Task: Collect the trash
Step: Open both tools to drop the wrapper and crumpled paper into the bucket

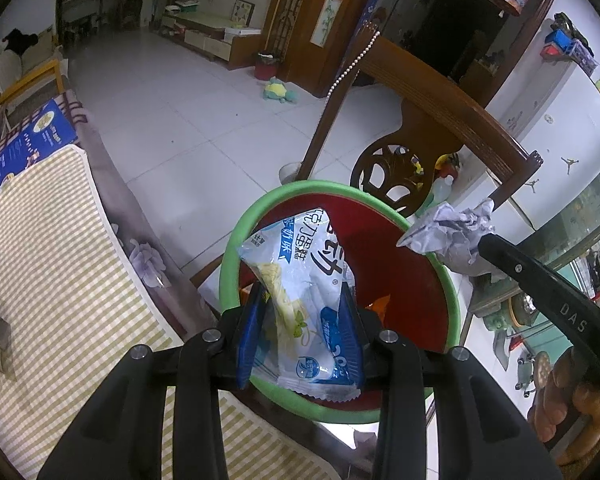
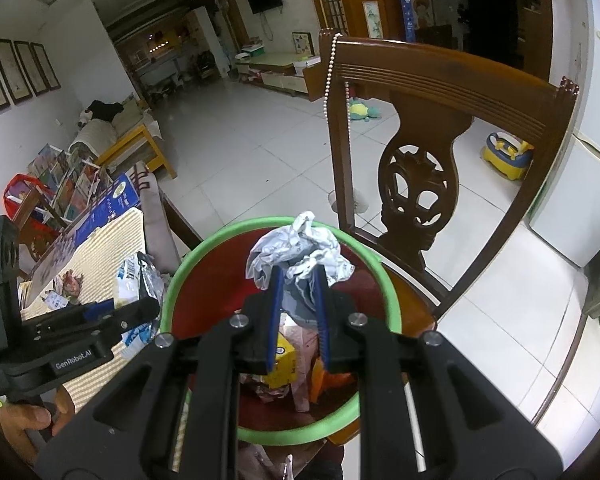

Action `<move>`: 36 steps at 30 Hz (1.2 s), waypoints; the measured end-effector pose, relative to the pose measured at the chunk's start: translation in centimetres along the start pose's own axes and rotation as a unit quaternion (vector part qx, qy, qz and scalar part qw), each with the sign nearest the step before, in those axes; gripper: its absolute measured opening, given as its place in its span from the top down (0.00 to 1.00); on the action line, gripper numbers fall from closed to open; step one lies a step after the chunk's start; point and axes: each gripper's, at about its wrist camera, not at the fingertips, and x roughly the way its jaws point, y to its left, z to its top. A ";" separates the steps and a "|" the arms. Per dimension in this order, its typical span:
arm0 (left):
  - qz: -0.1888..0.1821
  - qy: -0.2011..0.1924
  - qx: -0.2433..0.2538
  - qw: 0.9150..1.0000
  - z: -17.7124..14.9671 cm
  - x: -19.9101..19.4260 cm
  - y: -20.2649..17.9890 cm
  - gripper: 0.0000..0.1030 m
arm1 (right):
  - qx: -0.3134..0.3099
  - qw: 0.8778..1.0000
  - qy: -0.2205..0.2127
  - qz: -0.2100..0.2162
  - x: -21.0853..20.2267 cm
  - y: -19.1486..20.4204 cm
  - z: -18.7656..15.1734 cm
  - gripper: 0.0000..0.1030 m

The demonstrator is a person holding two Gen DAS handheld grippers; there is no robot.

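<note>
A red bin with a green rim [image 1: 236, 240] [image 2: 180, 276] stands on a wooden chair seat beside the table. My left gripper [image 1: 303, 300] is shut on a white and blue snack wrapper [image 1: 300, 264], held over the bin's mouth. My right gripper [image 2: 298, 276] is shut on a crumpled ball of grey-white paper [image 2: 300, 244] [image 1: 448, 236], also above the bin. Inside the bin lie a yellow box [image 2: 284, 364], orange scraps [image 2: 324, 380] and other wrappers. In the right wrist view the left gripper [image 2: 150, 268] and its wrapper show at the bin's left edge.
A table with a yellow checked cloth [image 1: 60, 248] lies left of the bin, with a blue box [image 1: 28, 140] on it. The carved wooden chair back [image 2: 420, 152] rises behind the bin, a bead string [image 2: 330, 76] hanging on it. White tiled floor [image 1: 180, 100] stretches beyond.
</note>
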 end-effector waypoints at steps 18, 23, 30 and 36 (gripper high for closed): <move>-0.011 0.003 -0.002 1.000 -0.2 0.0 -0.4 0.39 | 0.002 1.000 -0.001 -0.002 -0.1 0.1 0.0 0.84; -0.007 -0.007 -0.012 1.000 -0.3 -0.8 0.2 0.34 | -0.001 1.000 0.000 0.001 -0.1 0.1 -0.1 0.84; 0.009 -0.032 -0.045 0.998 -1.0 -3.0 2.6 0.31 | -0.011 1.000 0.008 0.012 0.4 1.3 -0.3 0.83; 0.039 -0.046 -0.090 0.994 -2.3 -4.9 6.6 0.30 | -0.004 1.000 0.013 0.023 1.3 3.2 -0.6 0.54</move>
